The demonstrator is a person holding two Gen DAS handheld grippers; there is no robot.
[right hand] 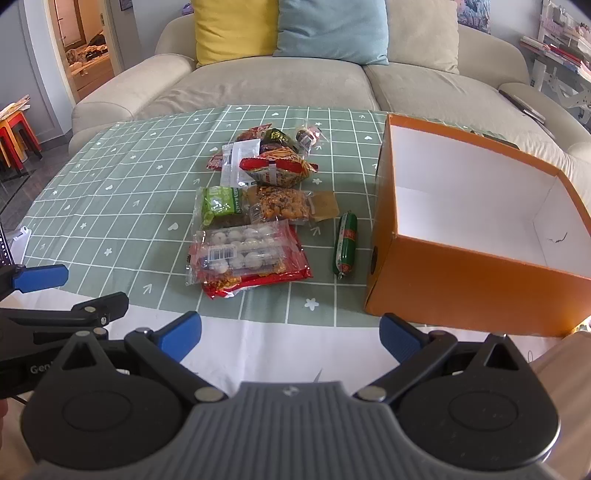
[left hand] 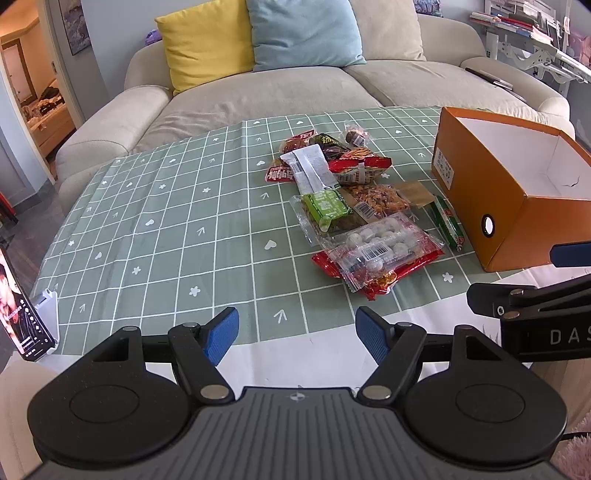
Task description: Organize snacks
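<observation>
Both grippers, left gripper [left hand: 297,334] and right gripper [right hand: 290,338], wide open, empty; better start with lone green sausage [right hand: 346,243] beside orange box [right hand: 461,280].

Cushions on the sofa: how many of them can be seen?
3. A yellow cushion leans on the sofa back at left, a light blue cushion beside it, and a beige cushion to the right. None seems hidden.

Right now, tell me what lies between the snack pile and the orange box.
Only the green sausage stick lies between the snack pile and the orange box, on bare tablecloth. The right wrist view shows this best.
</observation>
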